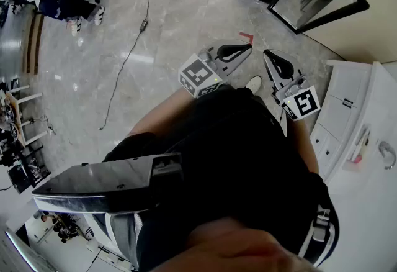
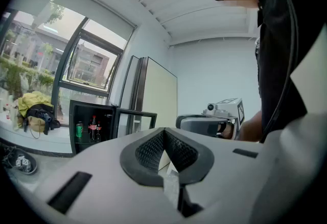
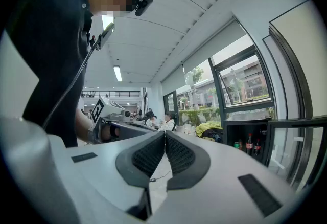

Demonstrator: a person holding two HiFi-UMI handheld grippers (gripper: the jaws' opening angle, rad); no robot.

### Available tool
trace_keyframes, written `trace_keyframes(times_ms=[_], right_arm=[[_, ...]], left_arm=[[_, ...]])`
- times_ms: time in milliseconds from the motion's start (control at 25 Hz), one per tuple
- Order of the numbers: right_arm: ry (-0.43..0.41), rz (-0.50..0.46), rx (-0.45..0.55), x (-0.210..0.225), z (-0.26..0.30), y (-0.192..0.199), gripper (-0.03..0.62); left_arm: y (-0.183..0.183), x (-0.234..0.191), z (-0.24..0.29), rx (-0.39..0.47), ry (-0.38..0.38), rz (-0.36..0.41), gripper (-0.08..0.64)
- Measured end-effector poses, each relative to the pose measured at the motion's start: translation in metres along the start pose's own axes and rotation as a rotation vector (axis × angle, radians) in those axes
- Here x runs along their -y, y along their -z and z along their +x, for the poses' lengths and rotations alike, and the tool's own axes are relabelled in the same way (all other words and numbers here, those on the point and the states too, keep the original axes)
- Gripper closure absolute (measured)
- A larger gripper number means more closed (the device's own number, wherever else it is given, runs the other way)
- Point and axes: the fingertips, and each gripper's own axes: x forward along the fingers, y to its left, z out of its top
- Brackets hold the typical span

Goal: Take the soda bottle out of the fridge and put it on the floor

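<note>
The soda bottle (image 2: 93,126) stood upright on a shelf inside the fridge (image 2: 72,126). It had a red label, with a second bottle (image 2: 98,127) just beside it and a green can (image 2: 79,130) on its other side. Which of the two bottles the task meant could not be told. The door (image 2: 135,112) was swung wide, so the shelf was open to a straight reach. Nothing had come out, and the stone floor (image 1: 173,22) was presumably where the bottle was to go.

Both tongs were well apart from the fridge, held out roughly level in front of the person. The left gripper (image 2: 164,133) had its pads pressed together with nothing between them. The right gripper (image 3: 164,135) was closed and empty too. They sat near each other, side by side, which looked like a carrying posture for the approach, not a reach. By that reading the task was at its start. The person had to get close to the fridge and open one pair of jaws before they could go round the bottle.
</note>
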Motion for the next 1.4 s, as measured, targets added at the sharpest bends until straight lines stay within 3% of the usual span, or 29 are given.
trace_keyframes(times_ms=[800, 1400], right_arm=[[0.048, 0.038, 0.057, 0.021, -0.001, -0.009, 0.577], [0.010, 0.039, 0.070, 0.069, -0.048, -0.005, 0.578]], left_arm=[[-0.009, -0.011, 0.013, 0.011, 0.001, -0.009, 0.560], [-0.012, 0.016, 0.074, -0.003, -0.034, 0.005, 0.560]])
